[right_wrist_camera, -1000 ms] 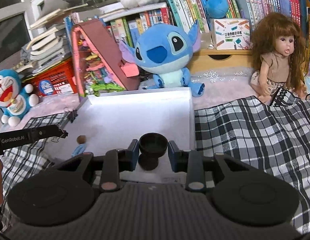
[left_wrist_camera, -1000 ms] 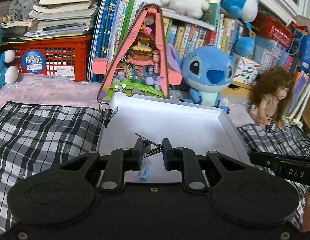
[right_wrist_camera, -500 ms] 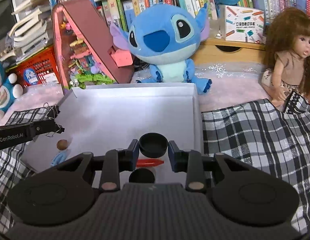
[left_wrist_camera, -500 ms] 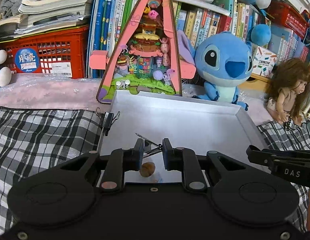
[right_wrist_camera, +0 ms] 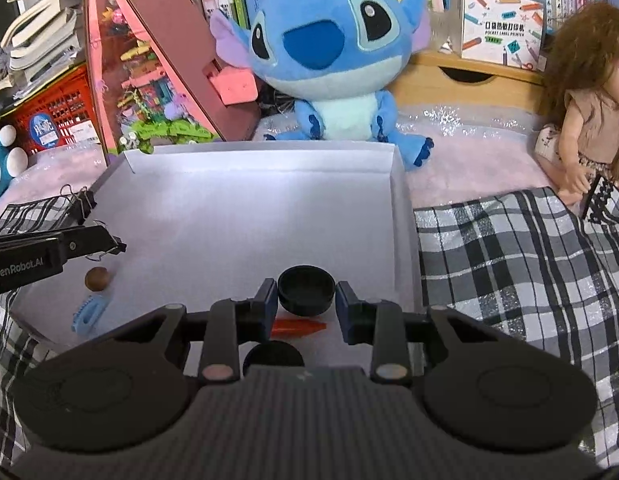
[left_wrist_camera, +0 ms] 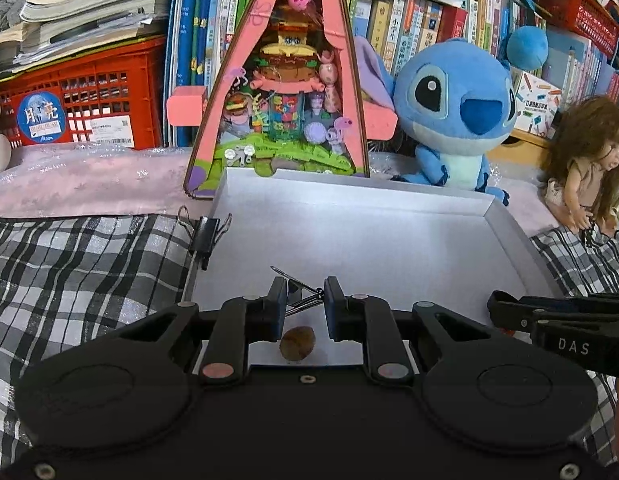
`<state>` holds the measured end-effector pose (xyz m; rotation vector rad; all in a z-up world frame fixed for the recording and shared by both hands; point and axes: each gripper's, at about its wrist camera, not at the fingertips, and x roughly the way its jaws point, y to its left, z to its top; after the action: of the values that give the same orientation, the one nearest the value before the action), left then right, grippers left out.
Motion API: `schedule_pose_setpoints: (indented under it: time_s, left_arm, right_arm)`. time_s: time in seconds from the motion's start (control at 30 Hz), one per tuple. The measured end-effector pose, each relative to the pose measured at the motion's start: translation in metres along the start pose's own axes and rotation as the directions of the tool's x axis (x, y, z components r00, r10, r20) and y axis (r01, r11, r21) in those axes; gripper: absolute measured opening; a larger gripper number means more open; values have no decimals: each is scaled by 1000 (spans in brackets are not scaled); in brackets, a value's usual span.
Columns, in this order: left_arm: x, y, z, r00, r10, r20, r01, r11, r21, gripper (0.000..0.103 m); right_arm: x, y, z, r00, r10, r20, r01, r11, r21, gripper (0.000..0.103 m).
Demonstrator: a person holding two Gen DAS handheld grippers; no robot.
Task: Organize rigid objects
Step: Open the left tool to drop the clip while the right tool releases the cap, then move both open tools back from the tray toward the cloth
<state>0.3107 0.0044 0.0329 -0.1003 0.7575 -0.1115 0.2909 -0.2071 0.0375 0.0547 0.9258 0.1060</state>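
— Our left tool pinches a binder clip, the right tool a black cap, both over the white tray.

— Lower them gently (clear of the nut) before we release.

Mid and far floor of the white tray is bare in my right wrist view, so I've got room to pass there. Lower left is crowded: brown ball, blue comb-like piece. Bottom centre: orange piece, black disc. Binder clip sits on the left rim. Blue plush and pink triangular playset block the top of frame.
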Motion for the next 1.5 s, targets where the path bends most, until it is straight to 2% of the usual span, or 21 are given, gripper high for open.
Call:
schedule_pose_setpoints:
  time_s: [0.33,0.53,0.57,0.6,0.67,0.87,1.07,1.27,1.5]
  left_arm:
    - [3,-5,-4,1000,0,14,-1,999,33,19]
    - [1,-5,-7,1000,0,15,-1,999,37,19]
    - [0,-5,-7,1000,3,18,-4,999,38,20]
    - [-1,-5,-7,1000,3,22,-4,999,38,22]
    - [-6,-5,-7,1000,0,30,-1,999,35,33]
    - [-29,-10,-8,997,9,77,-14,998,63,50]
    - [-60,-12,-16,994,-13,109,4,996,84,60]
    - [-94,-15,-33,988,-33,149,16,993,120,65]
    - [-128,-17,-63,983,-73,170,51,991,127,68]
  right_arm:
    - [8,1,0,1000,-3,-12,3,1000,-6,37]
    - [10,2,0,1000,-1,-8,1,1000,-3,41]
    - [10,1,-1,1000,1,-3,-1,1000,3,46]
    - [9,1,-1,1000,3,0,-3,1000,9,54]
    - [6,-1,-1,1000,13,8,-13,1000,19,56]
    - [-11,-4,-3,999,32,43,-34,999,38,65]
    - [-38,-2,-12,994,41,104,-42,999,0,75]
    - [-70,-2,-27,984,63,165,-58,998,-39,83]
    - [-103,-2,-52,974,82,213,-66,994,-83,84]
